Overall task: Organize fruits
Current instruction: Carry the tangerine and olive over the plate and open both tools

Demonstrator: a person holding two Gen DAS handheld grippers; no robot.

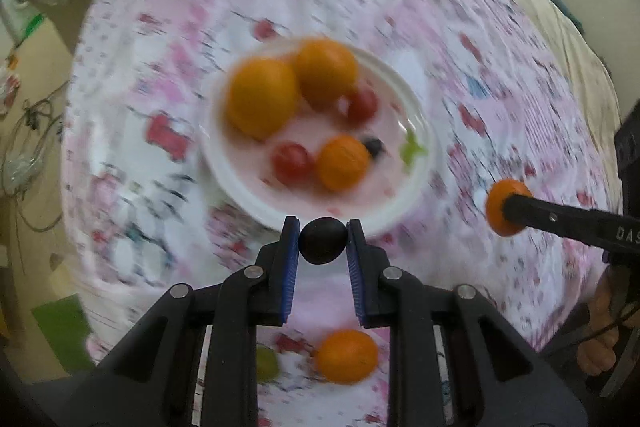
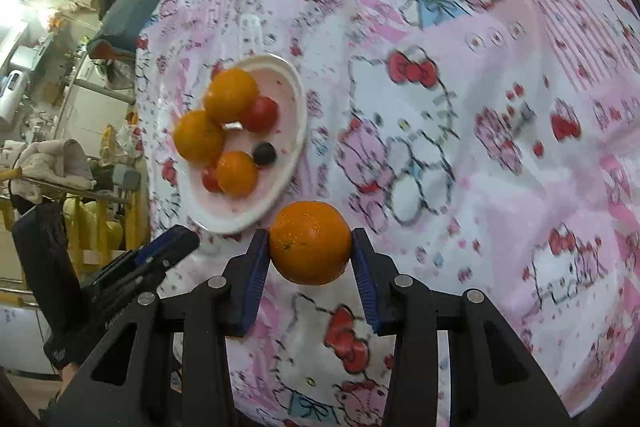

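Left wrist view first: the left gripper [image 1: 323,241] has its jaws clamped on a dark grape [image 1: 322,241], pinched right at the tips between the blue pads [image 1: 293,259]. The gap is narrow, just the width of the fruit. It hangs just short of the near rim of the plate [image 1: 416,195], which sits on the pink cloth [image 1: 160,27]. On the plate are two big oranges [image 1: 262,99], a smaller one [image 1: 343,162], two tomatoes [image 1: 293,159] and another dark berry [image 1: 374,146]. Everything's motion-blurred here. One more orange [image 1: 346,355] and something greenish [image 1: 267,363] lie on the cloth below the fingers. Off to the right you can see the right gripper [image 1: 505,213] with its own fruit.

My take on handling: the grape is light, soft and kinda slick, so squeeze gently across its middle or it'll pop out or split.

Right wrist view: the right gripper [image 2: 311,245] is gripping a held orange [image 2: 310,242], jaws spread pretty wide, pads on opposite sides at its widest part. It's up off the cloth, just beside the plate's [image 2: 298,131] near-right edge. The left gripper [image 2: 168,247] pokes in low left; can't make out the grape from here.

That orange should be firmer and heavier with a grippy peel, but it's round, so it'll probably roll once let go among the others.
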